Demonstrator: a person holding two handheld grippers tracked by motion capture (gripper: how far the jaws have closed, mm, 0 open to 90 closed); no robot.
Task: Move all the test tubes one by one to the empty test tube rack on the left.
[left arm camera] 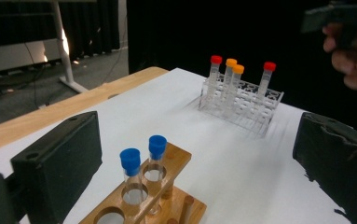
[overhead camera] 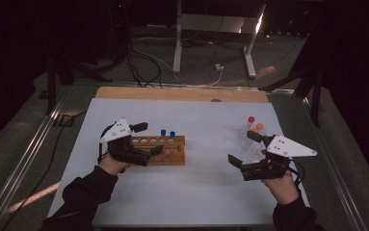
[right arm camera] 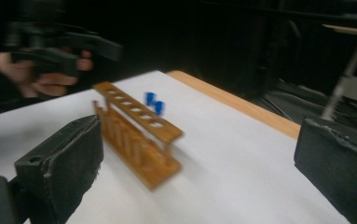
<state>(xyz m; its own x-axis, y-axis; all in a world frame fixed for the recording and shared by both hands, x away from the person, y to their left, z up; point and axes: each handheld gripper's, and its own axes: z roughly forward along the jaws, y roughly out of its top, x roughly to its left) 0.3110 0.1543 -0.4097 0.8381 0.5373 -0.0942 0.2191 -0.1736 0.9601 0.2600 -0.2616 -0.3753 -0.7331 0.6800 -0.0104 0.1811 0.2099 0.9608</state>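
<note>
A brown wooden rack (overhead camera: 159, 149) with a row of round holes sits on the white table cover (overhead camera: 191, 192), a bit left of the middle. Two clear tubes with blue caps (left arm camera: 143, 150) stand in it, side by side near its right end. The other holes look empty.

Far over on the right stands a clear plastic rack (left arm camera: 243, 100). It holds four clear tubes, two with red caps (left arm camera: 216, 59) and two with orange caps (left arm camera: 235, 66).

The left gripper (overhead camera: 146, 139) hovers just above the left part of the wooden rack. Its jaws are wide apart and hold nothing. The right gripper (overhead camera: 243, 150) hangs just by the near side of the plastic rack. Its jaws are wide apart too, with nothing between them.

I think the tubes are being moved from one rack to the other, and this is a moment between grabs. Next, one gripper should come down straight over a cap, close gently on the tube, and lift it straight up so the rack does not tip.
</note>
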